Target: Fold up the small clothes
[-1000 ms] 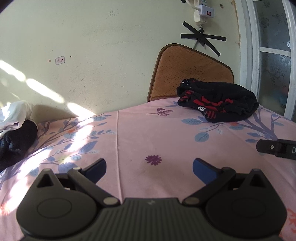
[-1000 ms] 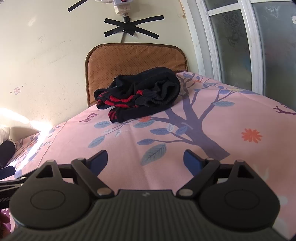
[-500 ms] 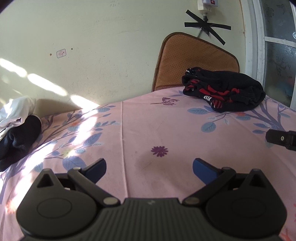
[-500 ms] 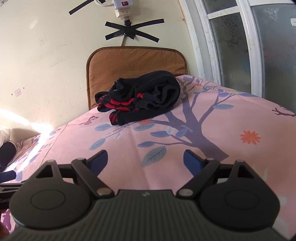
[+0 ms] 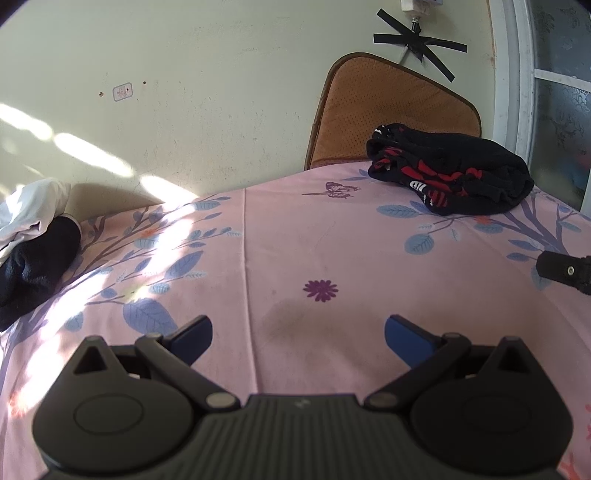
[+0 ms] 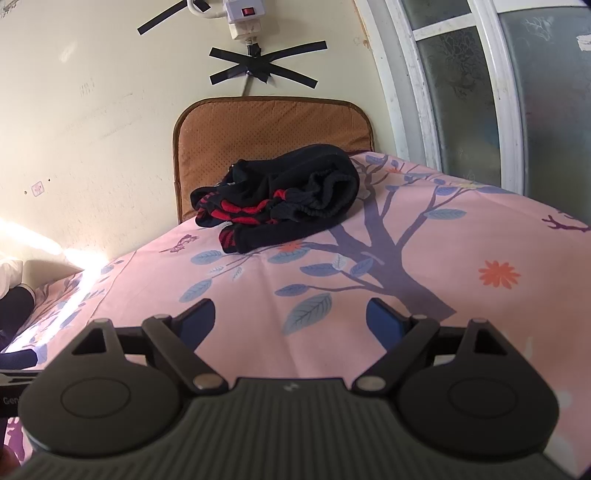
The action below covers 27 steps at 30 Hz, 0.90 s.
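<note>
A crumpled black garment with red stripes (image 5: 450, 173) lies at the far right of the pink floral sheet (image 5: 295, 240), in front of a brown cushion. It shows in the right wrist view (image 6: 280, 199) straight ahead. My left gripper (image 5: 297, 334) is open and empty, low over the sheet's middle, well short of the garment. My right gripper (image 6: 290, 319) is open and empty, facing the garment from a distance. The right gripper's finger tip (image 5: 565, 271) shows at the left view's right edge.
A brown cushion (image 6: 273, 136) leans on the wall behind the garment. A pile of black and white clothes (image 5: 33, 243) lies at the far left. A window frame (image 6: 461, 92) stands to the right. A taped power strip (image 6: 243, 18) hangs on the wall.
Both cameras have drifted slightly: the garment sits a bit higher and further right in the left view. Both grippers stay open and empty.
</note>
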### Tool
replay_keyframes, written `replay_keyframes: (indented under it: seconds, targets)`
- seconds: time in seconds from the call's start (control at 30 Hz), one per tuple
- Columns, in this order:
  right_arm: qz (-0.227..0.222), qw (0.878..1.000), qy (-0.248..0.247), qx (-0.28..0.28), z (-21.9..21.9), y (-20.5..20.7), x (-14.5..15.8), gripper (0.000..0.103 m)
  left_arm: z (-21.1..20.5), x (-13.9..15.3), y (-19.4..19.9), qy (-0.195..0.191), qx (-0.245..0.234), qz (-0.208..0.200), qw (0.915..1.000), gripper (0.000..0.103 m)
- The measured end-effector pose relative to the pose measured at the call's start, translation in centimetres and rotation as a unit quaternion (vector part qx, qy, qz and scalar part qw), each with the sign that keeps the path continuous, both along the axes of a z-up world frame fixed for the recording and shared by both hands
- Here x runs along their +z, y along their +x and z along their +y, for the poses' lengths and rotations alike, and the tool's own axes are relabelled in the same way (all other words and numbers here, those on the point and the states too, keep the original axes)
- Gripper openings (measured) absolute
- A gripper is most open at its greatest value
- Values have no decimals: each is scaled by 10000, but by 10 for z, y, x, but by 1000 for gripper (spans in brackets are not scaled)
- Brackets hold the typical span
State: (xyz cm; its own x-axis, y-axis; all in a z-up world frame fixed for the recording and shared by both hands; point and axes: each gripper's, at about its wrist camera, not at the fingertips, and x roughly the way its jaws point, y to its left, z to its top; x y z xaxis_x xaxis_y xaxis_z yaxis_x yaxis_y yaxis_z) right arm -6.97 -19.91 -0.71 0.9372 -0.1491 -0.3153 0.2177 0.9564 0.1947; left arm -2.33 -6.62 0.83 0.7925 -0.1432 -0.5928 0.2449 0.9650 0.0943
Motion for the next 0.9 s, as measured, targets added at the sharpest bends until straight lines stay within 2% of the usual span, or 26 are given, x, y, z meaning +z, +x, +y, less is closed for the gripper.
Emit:
replay_keyframes:
  seconds: [0.9]
  targets:
    - [-41, 10000, 23, -6, 0, -1, 0, 91, 0, -1, 1, 72, 30, 50, 10000, 103]
